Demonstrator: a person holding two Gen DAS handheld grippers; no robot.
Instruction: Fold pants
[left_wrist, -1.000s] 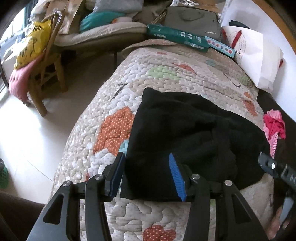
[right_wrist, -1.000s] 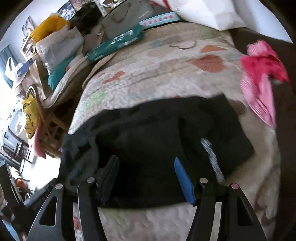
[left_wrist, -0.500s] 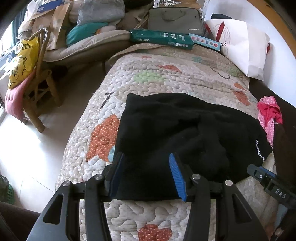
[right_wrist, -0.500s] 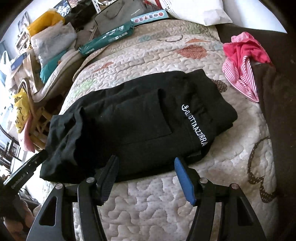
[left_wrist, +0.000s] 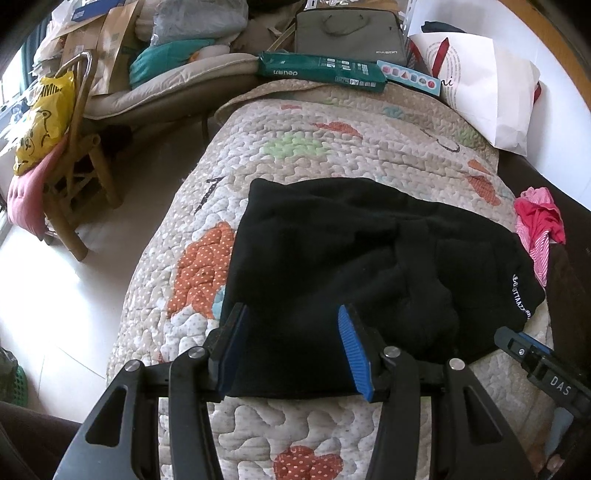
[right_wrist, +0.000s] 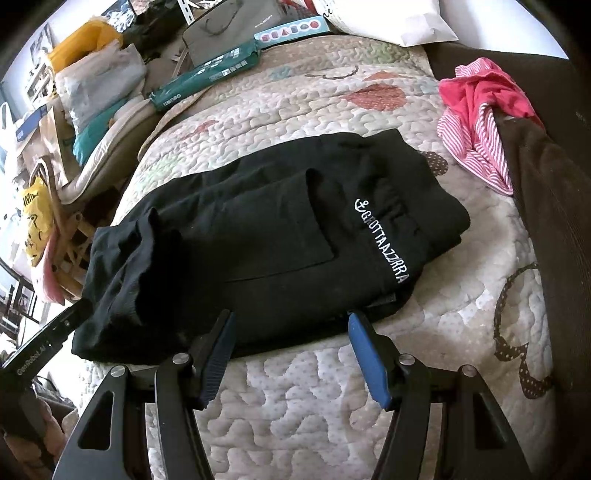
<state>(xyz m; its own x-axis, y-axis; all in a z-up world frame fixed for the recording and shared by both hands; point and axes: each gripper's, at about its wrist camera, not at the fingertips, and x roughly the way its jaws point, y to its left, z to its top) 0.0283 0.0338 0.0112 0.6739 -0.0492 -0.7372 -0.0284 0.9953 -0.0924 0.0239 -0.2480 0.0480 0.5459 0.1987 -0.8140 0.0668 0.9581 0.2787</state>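
The black pants (left_wrist: 354, 266) lie folded into a compact rectangle on the quilted bed, with white lettering along the waistband at the right. They also show in the right wrist view (right_wrist: 266, 243). My left gripper (left_wrist: 291, 350) is open and empty, its fingers over the near left edge of the pants. My right gripper (right_wrist: 291, 354) is open and empty, just in front of the near edge of the pants. The right gripper's body shows at the left wrist view's lower right (left_wrist: 539, 373).
The patchwork quilt (left_wrist: 332, 147) covers the bed. A pink striped garment (right_wrist: 476, 118) lies at the right on a dark brown edge (right_wrist: 554, 206). Green box (left_wrist: 321, 70), grey bag (left_wrist: 351, 33) and white paper bag (left_wrist: 484, 92) sit at the far end. A wooden chair (left_wrist: 70, 162) stands left.
Both grippers have pulled back and up from the pants, letting them go; the pants now lie flat and folded. Little moved in the last half second.
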